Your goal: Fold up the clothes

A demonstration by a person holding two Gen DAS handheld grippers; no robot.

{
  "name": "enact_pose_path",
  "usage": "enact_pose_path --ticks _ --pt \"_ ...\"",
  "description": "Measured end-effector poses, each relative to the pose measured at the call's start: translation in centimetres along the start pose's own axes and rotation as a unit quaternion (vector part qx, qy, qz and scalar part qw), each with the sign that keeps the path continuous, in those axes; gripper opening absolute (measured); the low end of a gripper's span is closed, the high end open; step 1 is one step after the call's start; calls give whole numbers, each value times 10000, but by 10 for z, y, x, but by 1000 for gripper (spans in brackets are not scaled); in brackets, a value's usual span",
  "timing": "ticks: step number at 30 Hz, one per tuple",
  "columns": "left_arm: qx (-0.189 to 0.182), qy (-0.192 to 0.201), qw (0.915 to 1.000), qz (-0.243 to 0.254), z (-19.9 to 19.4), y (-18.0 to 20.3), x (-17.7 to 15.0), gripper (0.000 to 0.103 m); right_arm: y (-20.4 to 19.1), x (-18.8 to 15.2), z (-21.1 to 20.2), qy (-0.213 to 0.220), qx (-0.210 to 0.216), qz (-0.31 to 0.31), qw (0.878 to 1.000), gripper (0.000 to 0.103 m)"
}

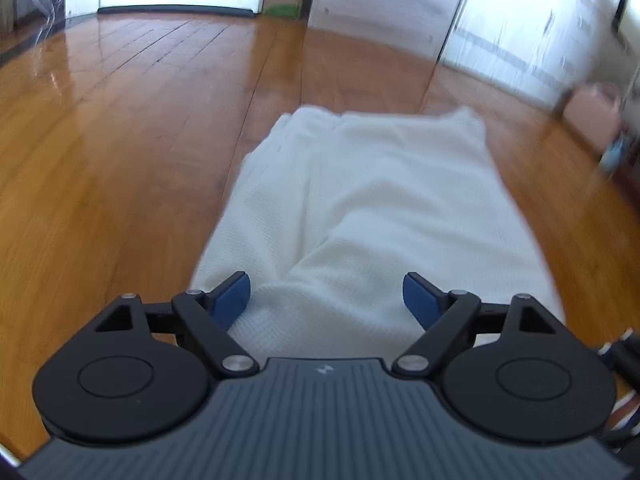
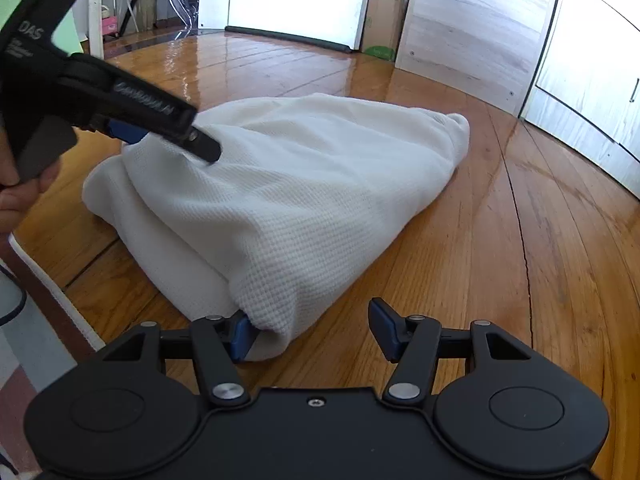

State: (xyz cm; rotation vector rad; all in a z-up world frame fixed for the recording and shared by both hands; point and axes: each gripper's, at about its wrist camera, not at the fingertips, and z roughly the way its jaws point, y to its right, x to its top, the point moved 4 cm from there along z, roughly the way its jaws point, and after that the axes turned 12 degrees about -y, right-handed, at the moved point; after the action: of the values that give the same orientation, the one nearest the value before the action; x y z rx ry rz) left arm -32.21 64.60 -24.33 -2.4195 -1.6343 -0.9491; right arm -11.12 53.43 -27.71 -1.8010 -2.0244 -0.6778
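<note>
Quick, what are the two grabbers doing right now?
Left gripper: open, holding nothing, over the white garment.
Right gripper: open, holding nothing, garment corner between its fingers.

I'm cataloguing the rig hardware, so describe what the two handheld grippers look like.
Both are matte black: two round housings, angled link arms with silver pivot pins, and blue pads on the fingertips. The left gripper has a ribbed grey body bearing a small white logo; cables show at its right edge. The right gripper has a smooth black body with one central screw. White lettering marks the left gripper's side in the right wrist view.
</note>
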Motion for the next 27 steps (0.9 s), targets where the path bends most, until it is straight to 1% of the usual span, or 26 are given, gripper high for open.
enact_pose_path --ticks 1,2,3,4,5,6,9,10,11,12,13,14,15,16,17,18,19,21,22,23,25,26,27 --pt "-53 -43 10000 40 0 2 0 44 -1 1 1 23 -20 -30 10000 63" --pt "153 -110 9995 252 1 7 -1 17 -1 2 2 42 -37 -46 10000 63" --pt "407 -83 9979 506 0 13 -3 17 -2 3 4 62 -54 -63 9999 63" --pt "683 142 9944 793 -6 23 -6 16 -2 5 5 81 -65 -78 9999 64" --pt "829 369 9913 952 -14 32 -9 15 -3 6 6 100 -62 -90 9999 64" --pt "905 476 9898 994 -21 39 -9 15 -3 7 7 119 -60 -102 9999 64" --pt "1179 1029 9828 982 -60 48 -1 13 -4 12 9 149 -179 -241 9994 64" --pt "1155 1156 9832 816 -74 42 2 8 -5 14 8 125 -178 -292 9993 62" --pt "1080 1205 9850 603 -85 33 2 8 -6 16 7 118 -176 -347 9992 61" --pt "1021 1175 9870 389 -90 22 1 7 -8 18 4 142 -191 -424 9988 59" --pt "1054 944 9898 172 -84 8 -3 6 -10 18 2 129 -253 -551 9981 54" --pt "1195 593 9910 -48 -70 -7 -10 0 -13 18 2 57 -313 -713 9969 43" --pt "1335 240 9904 -269 -56 -22 -17 0 -16 17 4 -44 -380 -860 9956 40" --pt "1423 -118 9886 -470 -43 -34 -25 0 -19 14 9 -202 -448 -960 9942 39" --pt "1422 -448 9866 -668 -33 -43 -32 0 -21 12 13 -289 -472 -1014 9933 37" --pt "1368 -642 9845 -888 -30 -49 -35 0 -21 10 14 -282 -459 -1076 9927 37" --pt "1234 -632 9850 -1032 -32 -51 -35 0 -21 10 11 -331 -423 -1190 9914 37" --pt "917 -367 9883 -1166 -43 -50 -29 2 -21 8 7 -428 -350 -1418 9883 38" --pt "813 -225 9894 -1186 -49 -49 -24 3 -21 7 4 -476 -314 -1532 9866 39" --pt "729 -68 9905 -1167 -54 -46 -21 3 -21 6 1 -558 -188 -1653 9845 41" --pt "554 167 9923 -1096 -60 -42 -15 6 -18 4 -13 -863 439 -1924 9765 42" --pt "431 213 9931 -1074 -60 -40 -14 9 -15 4 -22 -1001 798 -2023 9709 39" --pt "308 260 9936 -1051 -60 -39 -12 11 -9 8 -33 -1076 1261 -1998 9657 39"
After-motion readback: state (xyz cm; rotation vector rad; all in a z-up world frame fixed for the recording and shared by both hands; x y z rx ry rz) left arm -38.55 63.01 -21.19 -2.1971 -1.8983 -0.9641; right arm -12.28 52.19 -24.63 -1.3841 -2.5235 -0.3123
